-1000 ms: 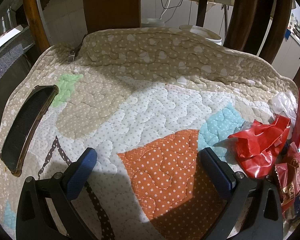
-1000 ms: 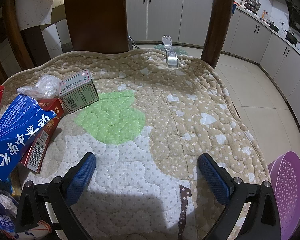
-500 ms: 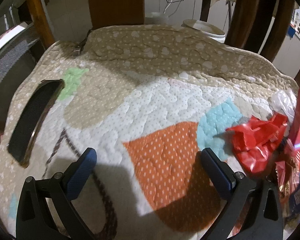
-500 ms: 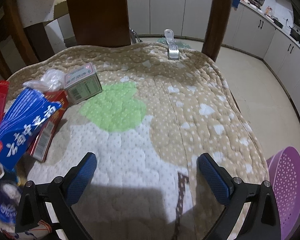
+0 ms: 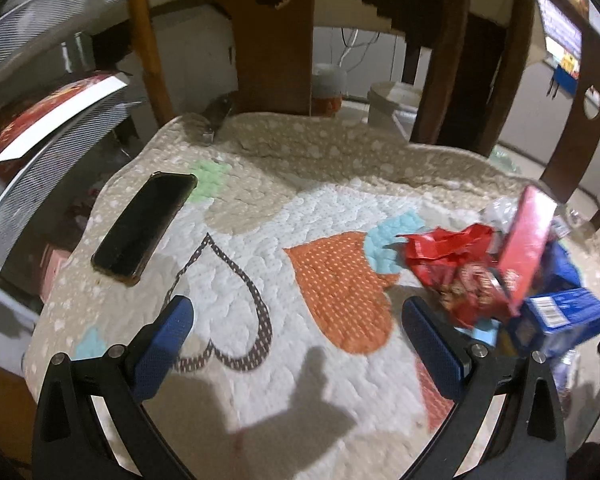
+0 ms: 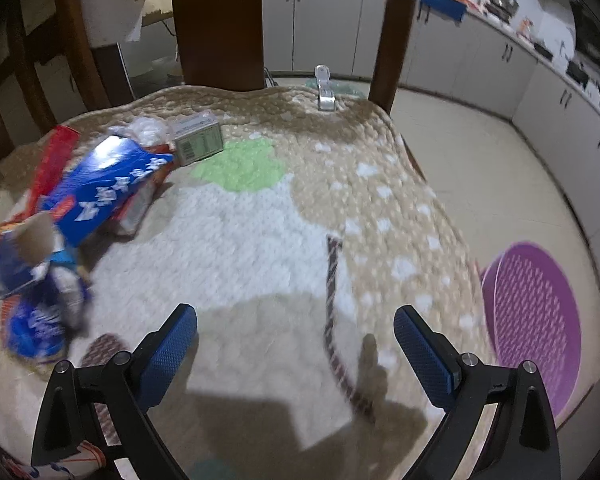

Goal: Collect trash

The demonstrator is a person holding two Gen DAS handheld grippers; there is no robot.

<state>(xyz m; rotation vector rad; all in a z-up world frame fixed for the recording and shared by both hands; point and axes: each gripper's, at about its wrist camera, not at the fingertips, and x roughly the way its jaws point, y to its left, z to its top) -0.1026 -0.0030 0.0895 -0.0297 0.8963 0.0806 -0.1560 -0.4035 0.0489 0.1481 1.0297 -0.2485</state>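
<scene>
A heap of trash lies on a quilted cushion (image 5: 260, 288): a crumpled red wrapper (image 5: 444, 248), a red box (image 5: 528, 240) and a blue box (image 5: 560, 320) at the right of the left wrist view. In the right wrist view the same heap is at the left: a long blue box (image 6: 104, 192), a small grey-green box (image 6: 198, 142), a clear plastic bag (image 6: 146, 130) and a blue packet (image 6: 36, 328). My left gripper (image 5: 300, 340) is open above the cushion, left of the heap. My right gripper (image 6: 296, 348) is open too, to the right of the heap, with nothing between its fingers.
A black phone (image 5: 144, 224) lies at the cushion's left edge. A clip (image 6: 325, 94) holds the cushion's far edge. Dark wooden chair-back slats (image 5: 276, 40) rise behind. A purple mesh basket (image 6: 534, 332) sits on the tiled floor at the right, with kitchen cabinets (image 6: 480, 60) beyond.
Both grippers have lifted and pulled back, so more of the cushion and the trash heap shows. Both stay open. The trash has not moved.
</scene>
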